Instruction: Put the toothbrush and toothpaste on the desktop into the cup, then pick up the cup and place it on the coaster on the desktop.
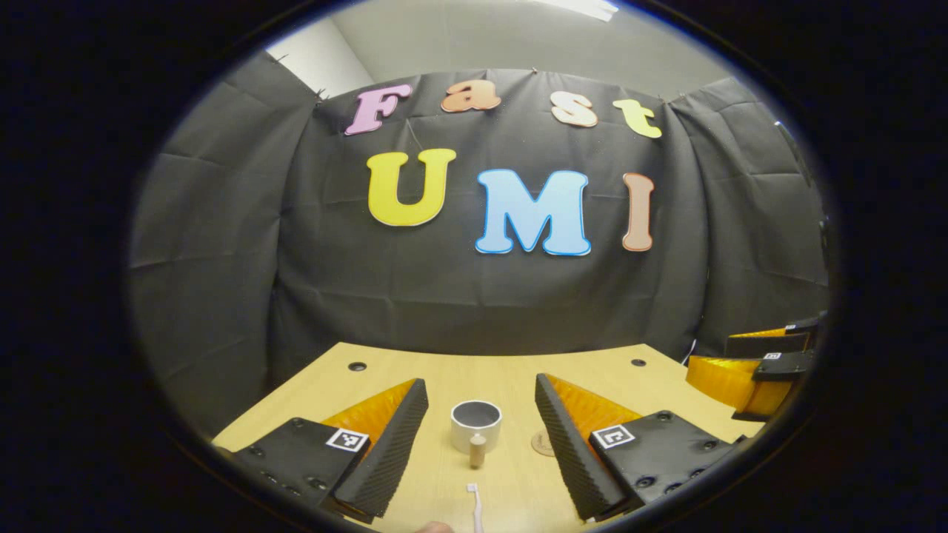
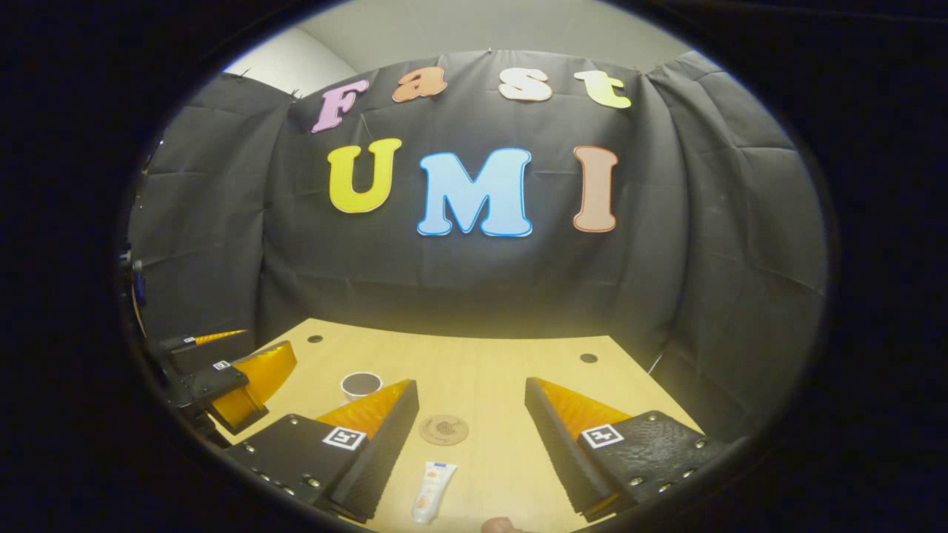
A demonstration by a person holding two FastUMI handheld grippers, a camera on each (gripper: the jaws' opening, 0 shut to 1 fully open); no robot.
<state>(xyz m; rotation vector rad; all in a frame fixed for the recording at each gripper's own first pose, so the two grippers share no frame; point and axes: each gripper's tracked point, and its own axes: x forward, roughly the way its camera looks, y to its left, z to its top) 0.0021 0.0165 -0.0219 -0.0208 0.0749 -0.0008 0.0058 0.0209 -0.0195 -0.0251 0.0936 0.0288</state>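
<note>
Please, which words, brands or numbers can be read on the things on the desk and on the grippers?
Toothpaste tube: some print, too blurred to read.
Coaster: central mark, too small to read.
Square tags: black-and-white patterns, no words.
Cup: no text seen.

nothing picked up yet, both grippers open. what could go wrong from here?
1. A small wooden piece stands right in front of the cup, between it and the toothbrush; carrying the brush in could knock it over.
2. The toothpaste lies flat on the desk, so the right gripper may scrape the top or slip off the tube.
3. The cup looks narrow; a tilted drop could tip it.
</note>
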